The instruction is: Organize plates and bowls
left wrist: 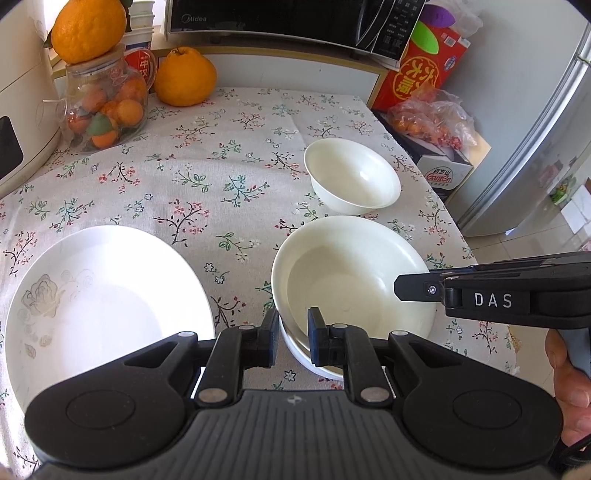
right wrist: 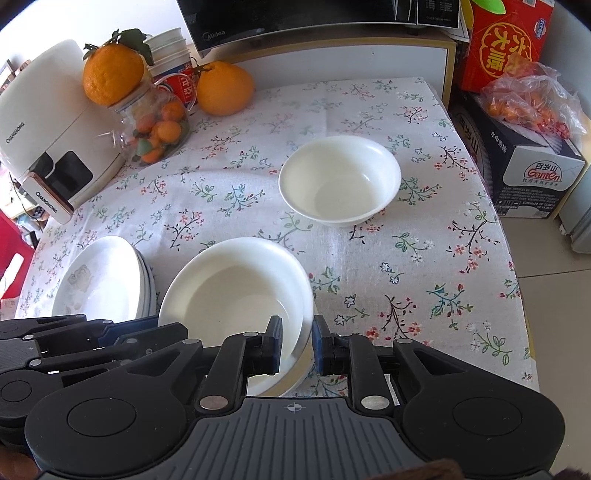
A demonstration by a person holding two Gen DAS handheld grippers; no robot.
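Observation:
Two white bowls (left wrist: 354, 280) sit nested near the table's front, also shown in the right wrist view (right wrist: 236, 291). My left gripper (left wrist: 293, 332) is shut on their near-left rim, one finger inside and one outside. My right gripper (right wrist: 297, 341) is shut on the right side of the rim, and its tips (left wrist: 400, 288) reach in from the right in the left wrist view. A smaller white bowl (right wrist: 340, 181) stands alone behind them. To the left lies a stack of white plates (right wrist: 107, 280) with a faint flower print.
At the back left a glass jar (left wrist: 103, 107) of small oranges carries a large orange (left wrist: 88, 29), with another orange (left wrist: 184, 77) beside it. A white air fryer (right wrist: 48, 140) and a microwave (left wrist: 280, 18) stand behind. Boxes (right wrist: 532, 170) and a fridge (left wrist: 546, 129) flank the table's right edge.

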